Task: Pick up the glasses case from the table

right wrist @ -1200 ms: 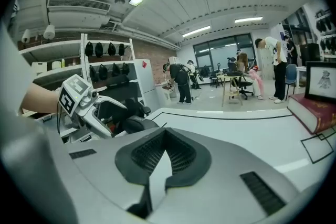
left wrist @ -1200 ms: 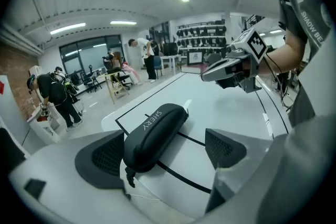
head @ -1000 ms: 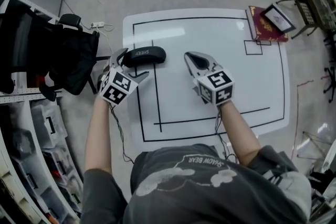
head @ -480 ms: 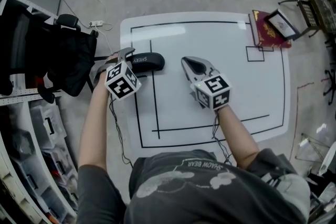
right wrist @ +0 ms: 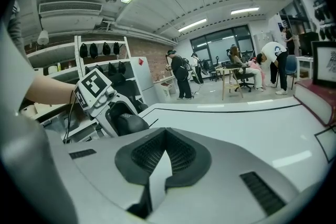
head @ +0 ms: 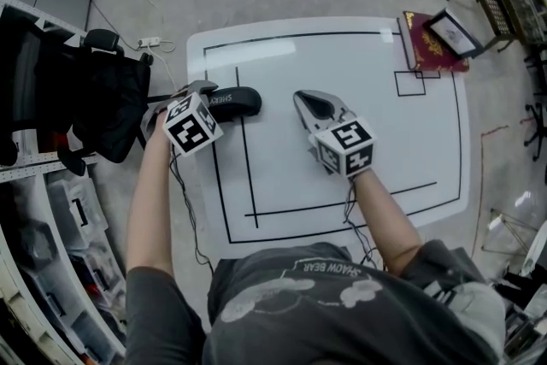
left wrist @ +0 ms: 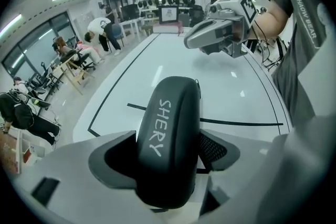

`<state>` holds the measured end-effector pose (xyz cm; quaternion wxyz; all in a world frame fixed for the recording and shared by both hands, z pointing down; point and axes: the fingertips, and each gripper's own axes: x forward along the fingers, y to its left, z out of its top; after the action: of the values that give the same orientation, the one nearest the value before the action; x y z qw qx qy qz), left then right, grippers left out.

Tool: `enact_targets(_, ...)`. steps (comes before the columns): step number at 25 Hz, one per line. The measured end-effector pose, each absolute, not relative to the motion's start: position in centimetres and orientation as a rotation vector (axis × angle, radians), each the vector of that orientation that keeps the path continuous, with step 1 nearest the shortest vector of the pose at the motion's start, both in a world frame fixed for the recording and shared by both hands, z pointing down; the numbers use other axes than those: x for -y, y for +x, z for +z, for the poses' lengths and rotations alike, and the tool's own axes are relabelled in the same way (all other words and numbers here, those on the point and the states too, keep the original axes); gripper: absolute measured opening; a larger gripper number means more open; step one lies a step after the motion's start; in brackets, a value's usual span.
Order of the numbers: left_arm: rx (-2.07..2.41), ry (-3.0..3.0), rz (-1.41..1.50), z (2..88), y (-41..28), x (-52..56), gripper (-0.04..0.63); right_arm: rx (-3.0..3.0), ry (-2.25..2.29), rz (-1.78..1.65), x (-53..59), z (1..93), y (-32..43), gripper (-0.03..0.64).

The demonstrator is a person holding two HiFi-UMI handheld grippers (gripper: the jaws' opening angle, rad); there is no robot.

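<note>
The black glasses case [head: 235, 101], lettered SHERY, lies on the white table [head: 342, 115] near its left edge. My left gripper [head: 184, 96] points steeply down over the case's left end. In the left gripper view the case [left wrist: 170, 128] fills the space between the closing jaws of that gripper [left wrist: 168, 140], and both pads touch its sides. My right gripper [head: 301, 97] hovers at mid-table, right of the case, shut with nothing in it. The right gripper view shows its tips [right wrist: 165, 131] together, with the left gripper [right wrist: 102, 99] and the case [right wrist: 128, 122] beyond.
A red book with a framed picture [head: 434, 40] lies at the table's far right corner. Black tape lines mark the tabletop. A black chair with a bag [head: 94, 107] stands just left of the table, with shelving [head: 34, 218] along the left wall.
My left gripper has sunk and tipped steeper over the case's left end, and its jaws have narrowed round the case. The right gripper has stayed where it was.
</note>
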<state>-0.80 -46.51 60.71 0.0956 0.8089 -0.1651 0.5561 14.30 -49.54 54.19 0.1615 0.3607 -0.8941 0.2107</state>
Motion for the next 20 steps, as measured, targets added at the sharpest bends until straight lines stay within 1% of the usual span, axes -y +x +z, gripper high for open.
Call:
enact_targets(4,0.592,2.442,1.613,59.9,-1.1,46.8,0.35,2.532,1.055,0.59,48.8,53.8,14.3,0.0)
enact_targets(10,0.821,2.541,1.433,55.5,-1.3,46.8,0.348,2.519,1.149,0.546,46.8,51.5,14.6,0.0)
enact_targets(20,0.954,2.609,1.171,49.3,-3.3,40.2,0.349,2.508,1.259,0.477,40.3,47.4,12.4,0.0)
